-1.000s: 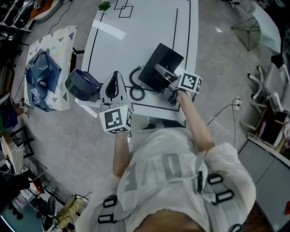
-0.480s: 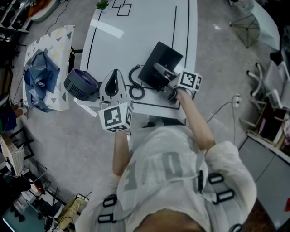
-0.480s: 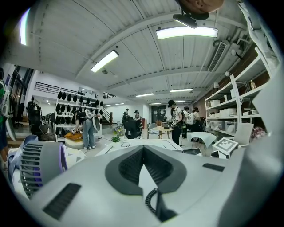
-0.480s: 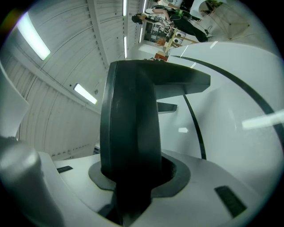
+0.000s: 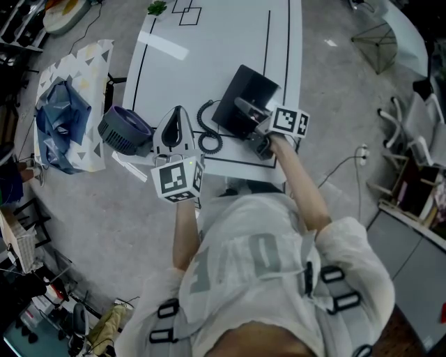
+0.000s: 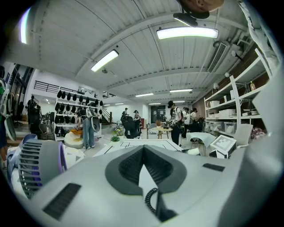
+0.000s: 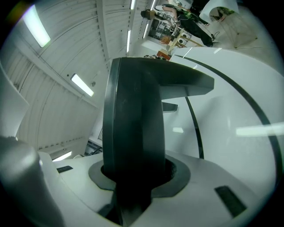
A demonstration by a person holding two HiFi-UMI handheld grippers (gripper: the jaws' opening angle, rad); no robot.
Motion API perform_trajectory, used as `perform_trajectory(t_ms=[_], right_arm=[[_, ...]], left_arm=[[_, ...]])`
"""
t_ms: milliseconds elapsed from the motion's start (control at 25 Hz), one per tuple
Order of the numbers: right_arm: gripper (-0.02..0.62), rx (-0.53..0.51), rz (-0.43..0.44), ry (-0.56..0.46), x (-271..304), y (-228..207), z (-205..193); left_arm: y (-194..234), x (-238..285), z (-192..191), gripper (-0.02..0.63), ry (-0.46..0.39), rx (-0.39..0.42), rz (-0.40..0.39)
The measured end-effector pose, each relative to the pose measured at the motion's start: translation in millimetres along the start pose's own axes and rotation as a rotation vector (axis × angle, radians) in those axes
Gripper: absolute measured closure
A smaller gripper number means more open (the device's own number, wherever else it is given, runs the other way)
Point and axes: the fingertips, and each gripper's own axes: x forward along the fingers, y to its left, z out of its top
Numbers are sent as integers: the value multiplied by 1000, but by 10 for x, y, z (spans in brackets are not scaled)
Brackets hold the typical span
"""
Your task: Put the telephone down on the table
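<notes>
The black telephone base (image 5: pixel 249 89) lies on the white table (image 5: pixel 209 42), and its coiled cord (image 5: pixel 208 134) loops to its left. My right gripper (image 5: pixel 249 115) is shut on the black handset (image 7: pixel 133 119), holding it just over the base's near edge. The handset fills the space between the jaws in the right gripper view. My left gripper (image 5: pixel 178 115) hovers at the table's near left with its jaw tips together and nothing held. It points toward the cord (image 6: pixel 151 201).
A purple fan (image 5: pixel 125 130) stands off the table's left edge, beside my left gripper. A patterned cloth bundle (image 5: pixel 66 104) lies further left. A white tape strip (image 5: pixel 166 45) and a small green object (image 5: pixel 159 8) lie on the far table. People stand in the distance.
My right gripper, with the handset in it, has turned a little and shifted slightly away from me. The left gripper has not moved.
</notes>
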Motion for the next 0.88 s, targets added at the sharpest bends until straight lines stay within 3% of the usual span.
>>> perform_trajectory(t_ms=[480, 880], right_arm=[[443, -10, -34, 30, -26, -21, -19], [380, -23, -158, 37, -24, -142, -37]], left_arm=[[8, -22, 13, 599, -3, 2, -3], [-13, -84, -3, 600, -5, 7, -10]])
